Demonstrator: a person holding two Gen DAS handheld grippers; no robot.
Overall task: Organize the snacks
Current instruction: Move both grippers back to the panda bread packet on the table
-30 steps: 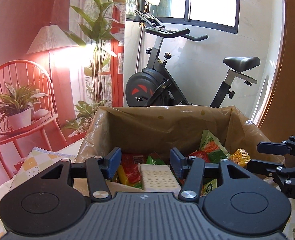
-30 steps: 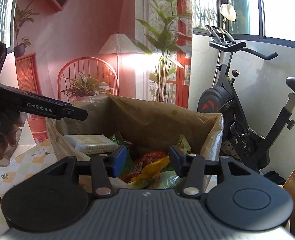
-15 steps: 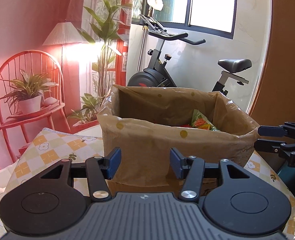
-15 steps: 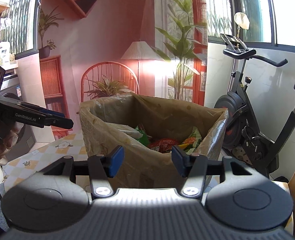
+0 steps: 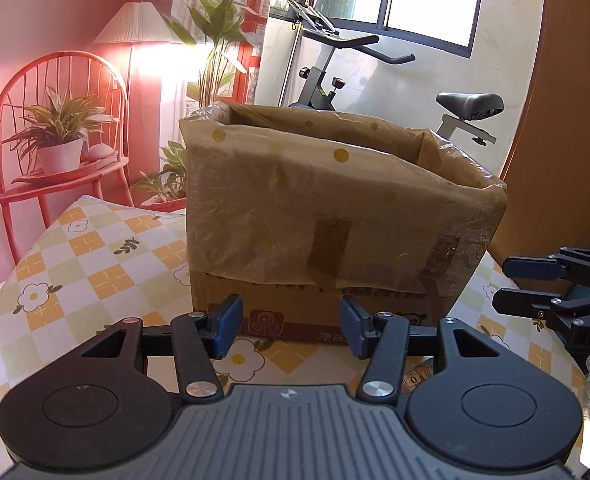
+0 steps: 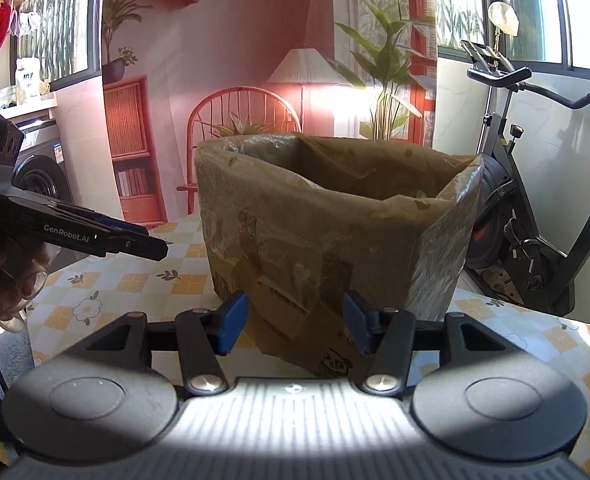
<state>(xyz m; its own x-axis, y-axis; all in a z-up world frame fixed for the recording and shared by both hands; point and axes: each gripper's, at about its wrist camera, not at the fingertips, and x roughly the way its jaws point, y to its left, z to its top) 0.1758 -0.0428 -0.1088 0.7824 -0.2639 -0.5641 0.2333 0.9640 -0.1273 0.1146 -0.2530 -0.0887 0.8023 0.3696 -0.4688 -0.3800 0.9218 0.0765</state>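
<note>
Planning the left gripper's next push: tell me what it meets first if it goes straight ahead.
Probably the cardboard box: the open left gripper points at its lower front wall, below the plastic liner. Nothing shows between them, though depth is unclear.

Each claw is matte black plastic with a grey ribbed base, two round discs beside it and silver pivot screws on the linkage arms. The left claw (image 5: 287,330) and the right claw (image 6: 295,322) both carry blue ribbed pads (image 5: 225,326). Seen side-on, white "GenRobot.AI" lettering marks the left claw's arm. Bare fingers (image 6: 19,284) wrap its handle.
</note>
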